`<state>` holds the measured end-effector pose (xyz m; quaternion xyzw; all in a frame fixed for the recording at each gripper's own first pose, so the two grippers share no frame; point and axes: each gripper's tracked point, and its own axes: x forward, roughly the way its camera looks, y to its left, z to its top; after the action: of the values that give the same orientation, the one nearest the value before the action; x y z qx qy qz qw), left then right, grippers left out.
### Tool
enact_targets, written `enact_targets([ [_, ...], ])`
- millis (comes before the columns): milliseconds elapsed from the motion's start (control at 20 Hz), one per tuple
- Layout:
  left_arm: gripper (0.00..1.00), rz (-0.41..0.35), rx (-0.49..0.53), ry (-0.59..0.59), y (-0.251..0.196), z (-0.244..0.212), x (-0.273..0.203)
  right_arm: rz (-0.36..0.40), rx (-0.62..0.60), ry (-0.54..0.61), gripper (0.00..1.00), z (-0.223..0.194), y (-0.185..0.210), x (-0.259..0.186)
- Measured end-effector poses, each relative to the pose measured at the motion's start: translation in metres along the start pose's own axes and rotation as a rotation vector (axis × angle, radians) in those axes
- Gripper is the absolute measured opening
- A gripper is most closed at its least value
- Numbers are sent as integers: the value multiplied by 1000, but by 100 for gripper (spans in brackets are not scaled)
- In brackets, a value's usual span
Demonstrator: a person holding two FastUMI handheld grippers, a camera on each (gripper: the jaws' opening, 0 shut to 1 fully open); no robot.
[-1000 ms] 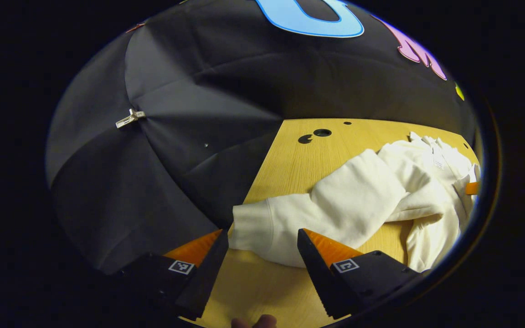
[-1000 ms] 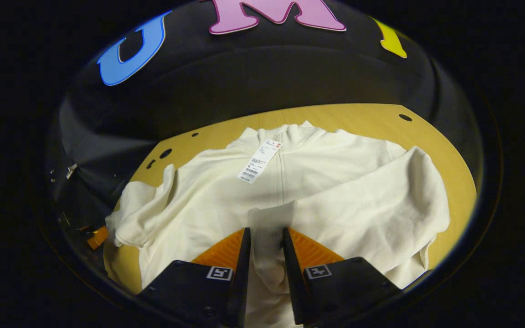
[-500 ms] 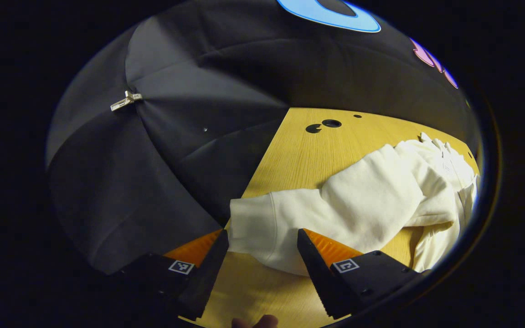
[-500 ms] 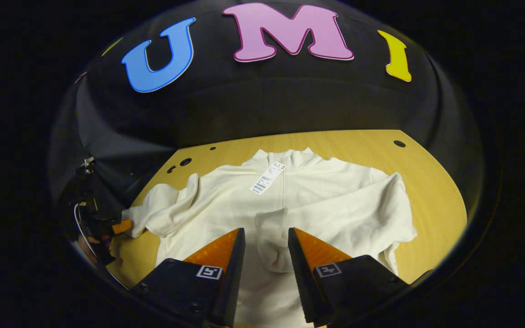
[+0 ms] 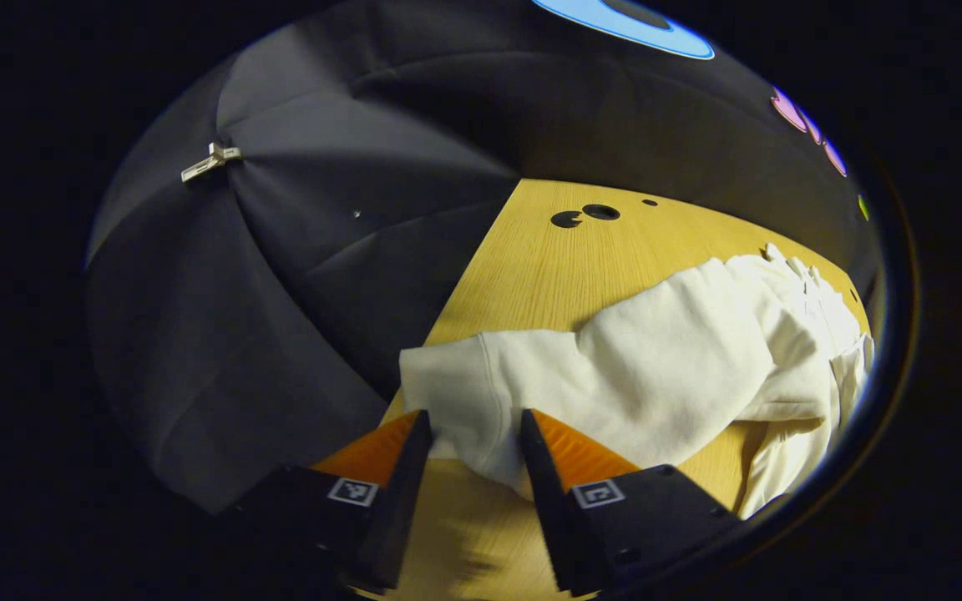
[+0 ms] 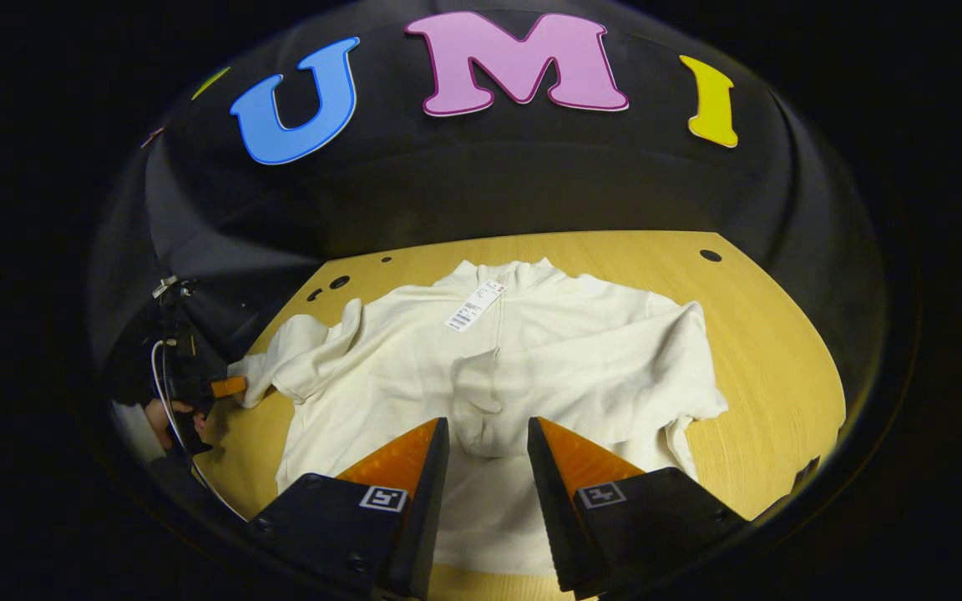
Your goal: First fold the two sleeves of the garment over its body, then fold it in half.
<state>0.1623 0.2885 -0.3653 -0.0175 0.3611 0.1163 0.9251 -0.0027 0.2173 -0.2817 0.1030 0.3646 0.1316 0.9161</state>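
A cream zip-up sweatshirt (image 6: 581, 351) lies face up on the wooden table (image 6: 765, 334), a paper tag (image 6: 473, 305) at its collar. Its right sleeve (image 6: 615, 376) is folded across the body, and that cuff (image 6: 477, 417) rests just ahead of my open right gripper (image 6: 488, 421). The left sleeve (image 5: 615, 376) stretches out toward the table's left edge. Its cuff (image 5: 448, 384) sits between the fingers of my left gripper (image 5: 473, 416), whose jaws are partly narrowed around it, a gap still showing. The right gripper view has the left gripper (image 6: 230, 386) at the sleeve's end, a hand (image 6: 159, 413) behind it.
Small round holes (image 5: 589, 214) mark the table's far left corner, another hole (image 6: 710, 255) the far right. Black cloth walls close in the table on the back and left, with a metal clip (image 5: 210, 161) on the left wall. Bare wood (image 5: 531, 267) lies beyond the sleeve.
The right gripper opened, let go of the right sleeve on the body and drew back. The left gripper moved forward over the left cuff and its jaws narrowed.
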Motion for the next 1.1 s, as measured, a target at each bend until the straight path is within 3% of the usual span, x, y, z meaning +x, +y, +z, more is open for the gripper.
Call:
enact_targets([
  [150,10,59,78,33,0,5,-3,-9,18,-9,58,-2,-9,-8],
  [300,6,42,77,19,-11,12,-9,-17,32,-18,59,-4,-22,-18],
  [500,6,55,43,-83,-17,38,-37,-26,48,-25,59,-5,-40,-27],
  [750,6,2,12,-177,-48,65,-84,-34,49,-22,58,-10,-60,-33],
  [1100,6,-125,-6,-296,-131,102,-147,-46,43,-9,59,-17,-89,-40],
])
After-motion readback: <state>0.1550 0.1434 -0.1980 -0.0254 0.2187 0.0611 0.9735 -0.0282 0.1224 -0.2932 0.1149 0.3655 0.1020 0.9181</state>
